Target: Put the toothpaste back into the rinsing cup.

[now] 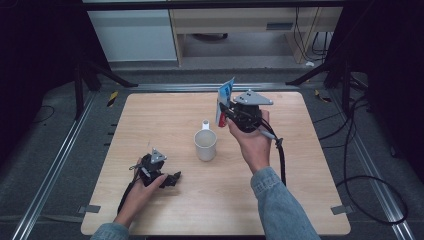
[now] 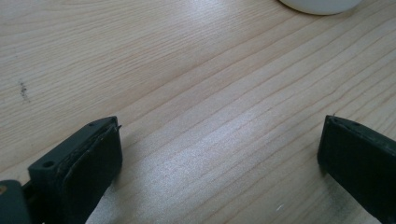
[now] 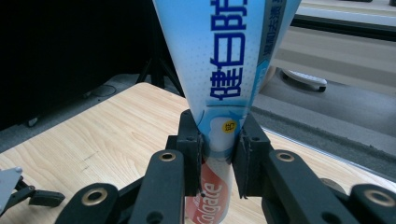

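The right gripper (image 1: pixel 226 111) holds a toothpaste tube (image 1: pixel 224 101) in the air, behind the mug (image 1: pixel 205 144) and a little to the right of it. In the right gripper view the two jaws are pinching the tube (image 3: pixel 219 93) from both sides, near the place where the blue part changes into the red part. The tube stands almost upright. Its wide flat end points up and the red end goes down between the jaws.

The white mug stands near the middle of the counter (image 1: pixel 300 190), in front of the tube and lower than it. Its opening is up. One small white thing (image 1: pixel 205 123) is just behind the mug; I cannot tell what it is. Between the tube and the mug there is only air.

The left gripper (image 1: pixel 172 179) lies low on the counter, in front of the mug and well to its left. In the left gripper view its jaws are spread wide with bare wood (image 2: pixel 196 93) between them, and the base of the mug (image 2: pixel 320 4) shows at the top edge, well apart from them.

The tube is light blue and white at the top with big dark blue characters, a small yellow dot lower, and a red band with white "Colgate" letters at the bottom.
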### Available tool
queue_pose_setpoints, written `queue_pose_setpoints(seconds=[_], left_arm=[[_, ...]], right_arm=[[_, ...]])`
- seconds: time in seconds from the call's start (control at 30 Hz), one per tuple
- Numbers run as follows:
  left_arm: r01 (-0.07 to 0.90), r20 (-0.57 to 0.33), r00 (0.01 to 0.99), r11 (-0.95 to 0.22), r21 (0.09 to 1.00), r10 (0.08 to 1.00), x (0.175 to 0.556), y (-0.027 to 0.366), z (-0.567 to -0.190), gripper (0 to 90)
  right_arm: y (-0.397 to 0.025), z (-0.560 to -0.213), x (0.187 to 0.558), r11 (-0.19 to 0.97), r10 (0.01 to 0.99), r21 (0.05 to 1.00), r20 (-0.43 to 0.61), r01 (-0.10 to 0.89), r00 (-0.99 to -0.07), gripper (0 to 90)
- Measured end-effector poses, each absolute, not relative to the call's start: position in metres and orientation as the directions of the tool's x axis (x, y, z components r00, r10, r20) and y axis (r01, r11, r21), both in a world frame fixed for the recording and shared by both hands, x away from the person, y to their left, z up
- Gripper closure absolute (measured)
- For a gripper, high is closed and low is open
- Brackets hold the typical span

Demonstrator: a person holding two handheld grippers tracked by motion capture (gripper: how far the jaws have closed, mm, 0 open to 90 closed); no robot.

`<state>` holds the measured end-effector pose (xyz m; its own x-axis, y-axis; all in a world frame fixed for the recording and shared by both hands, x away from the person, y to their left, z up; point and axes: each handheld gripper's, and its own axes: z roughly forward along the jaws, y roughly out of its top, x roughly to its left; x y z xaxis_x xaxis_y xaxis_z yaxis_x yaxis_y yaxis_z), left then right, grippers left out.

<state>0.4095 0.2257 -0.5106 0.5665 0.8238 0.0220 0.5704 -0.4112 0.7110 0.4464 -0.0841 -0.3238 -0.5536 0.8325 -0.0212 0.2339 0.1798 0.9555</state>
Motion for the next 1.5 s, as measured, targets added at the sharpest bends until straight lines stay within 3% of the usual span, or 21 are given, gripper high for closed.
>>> queue_pose_setpoints(seconds=[0.97,1.5], left_arm=[[0.57,0.022,0.567,-0.412,0.711,0.823,0.409,0.226,-0.511,0.0],[0.571,0.021,0.568,-0.413,0.71,0.823,0.409,0.226,-0.511,0.0]], right_arm=[[-0.052,-0.343,0.44,0.184,0.795,0.952,0.001,0.243,-0.607,74.8],[-0.045,-0.373,0.441,0.203,0.788,0.937,0.016,0.284,-0.615,74.8]])
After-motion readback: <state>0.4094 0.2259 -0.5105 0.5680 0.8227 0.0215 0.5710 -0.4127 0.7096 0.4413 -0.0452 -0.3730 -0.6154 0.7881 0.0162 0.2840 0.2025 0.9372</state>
